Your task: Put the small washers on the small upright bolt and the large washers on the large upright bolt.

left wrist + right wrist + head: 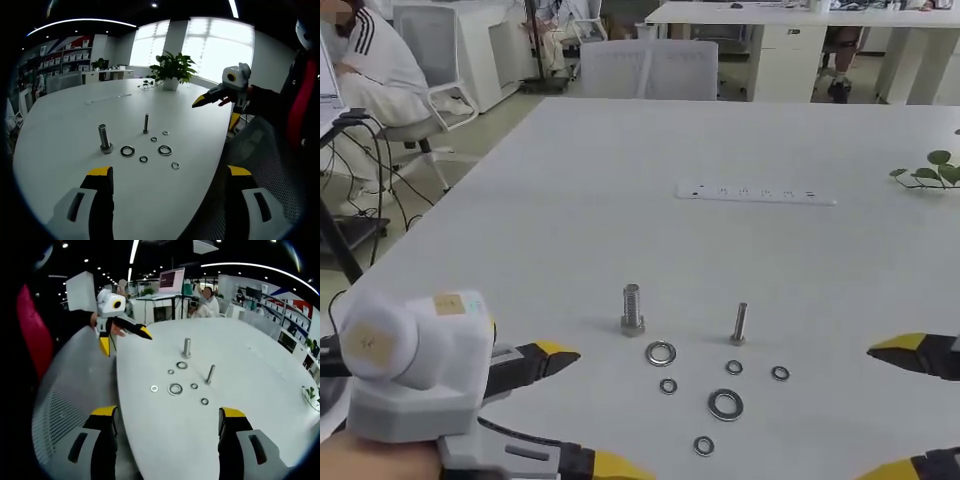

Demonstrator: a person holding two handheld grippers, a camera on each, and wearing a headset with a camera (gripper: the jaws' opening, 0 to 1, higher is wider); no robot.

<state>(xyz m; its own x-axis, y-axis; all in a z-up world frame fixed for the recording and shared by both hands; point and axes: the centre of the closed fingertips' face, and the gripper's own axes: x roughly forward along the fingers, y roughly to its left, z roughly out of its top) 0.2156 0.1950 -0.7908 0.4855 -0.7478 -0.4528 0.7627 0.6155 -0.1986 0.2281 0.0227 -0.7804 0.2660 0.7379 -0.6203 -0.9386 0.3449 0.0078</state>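
Upright: large bolt (pixel 632 308), small bolt (pixel 739 324); six washers (pixel 725 405) loose on table (pixel 620 200).

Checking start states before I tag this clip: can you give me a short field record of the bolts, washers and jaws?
surface: white table
large bolt: upright, bare, left of the other bolt in the head view
small bolt: upright, bare
large washers: two, flat on the table in front of the bolts
small washers: four, loose, flat
left gripper: jaws open, holding nothing
right gripper: jaws open, holding nothing
progress: no washer on either bolt
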